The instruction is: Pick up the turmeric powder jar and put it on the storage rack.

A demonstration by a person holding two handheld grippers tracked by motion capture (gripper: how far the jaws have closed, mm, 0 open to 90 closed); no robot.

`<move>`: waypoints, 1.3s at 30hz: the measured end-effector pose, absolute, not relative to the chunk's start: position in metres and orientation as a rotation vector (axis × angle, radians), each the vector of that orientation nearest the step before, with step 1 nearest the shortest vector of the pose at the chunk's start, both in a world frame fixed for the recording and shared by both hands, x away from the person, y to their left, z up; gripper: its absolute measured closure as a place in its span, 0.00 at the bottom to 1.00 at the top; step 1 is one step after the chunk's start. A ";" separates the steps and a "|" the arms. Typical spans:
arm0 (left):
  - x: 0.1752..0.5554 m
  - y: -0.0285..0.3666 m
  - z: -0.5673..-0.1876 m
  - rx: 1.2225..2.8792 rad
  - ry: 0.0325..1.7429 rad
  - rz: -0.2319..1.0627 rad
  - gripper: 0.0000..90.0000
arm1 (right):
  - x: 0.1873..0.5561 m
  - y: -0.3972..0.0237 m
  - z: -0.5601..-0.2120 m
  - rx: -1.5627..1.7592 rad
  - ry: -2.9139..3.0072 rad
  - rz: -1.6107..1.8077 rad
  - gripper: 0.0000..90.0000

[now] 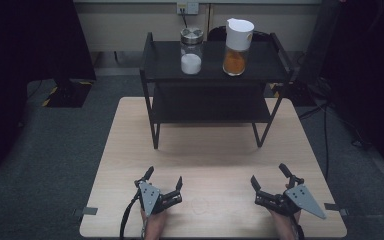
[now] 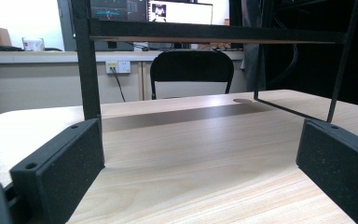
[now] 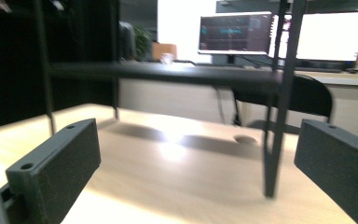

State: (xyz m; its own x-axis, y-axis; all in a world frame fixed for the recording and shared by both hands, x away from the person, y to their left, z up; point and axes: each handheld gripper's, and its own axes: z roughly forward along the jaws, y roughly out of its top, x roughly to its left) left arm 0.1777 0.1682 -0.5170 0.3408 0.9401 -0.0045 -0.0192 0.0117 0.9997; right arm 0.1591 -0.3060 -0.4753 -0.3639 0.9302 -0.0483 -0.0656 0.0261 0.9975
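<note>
High view: left gripper (image 1: 164,181) and right gripper (image 1: 268,175) rest low on the near edge of the table (image 1: 130,150), both with jaws spread wide and nothing between them. The 2-tier black rack (image 1: 212,82) stands at the far half of the table. On its top shelf sit 2 containers, well apart from both grippers: a glass jar (image 1: 191,51) with a metal lid and white powder in the bottom, and just to its right a taller bottle (image 1: 237,47) with a white pour cap and orange powder.

Left gripper view: jaws wide apart, bare wood between; rack leg and lower shelf ahead.

Right gripper view: same, jaws empty; picture blurred.

Judgement: both are glass-like, so stiff, smooth, breakable, moderately heavy. Grip the body mid-height below the cap, squarely, not the lid
</note>
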 end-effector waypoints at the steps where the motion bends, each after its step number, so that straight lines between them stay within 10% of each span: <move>1: 0.178 0.168 -0.517 1.332 0.938 0.954 0.00 | 0.157 -0.303 -0.481 0.939 1.441 1.462 0.00; 39: 0.178 0.168 -0.517 1.334 0.939 0.954 0.00 | 0.150 -0.295 -0.516 1.052 1.382 1.405 0.00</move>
State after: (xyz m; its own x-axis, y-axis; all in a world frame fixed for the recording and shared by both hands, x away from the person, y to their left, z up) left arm 0.1775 0.1682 -0.5170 0.3410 0.9401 -0.0041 -0.0186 0.0111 0.9998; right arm 0.1497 -0.2945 -0.5155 -0.2571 0.9663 -0.0088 -0.0251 0.0024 0.9997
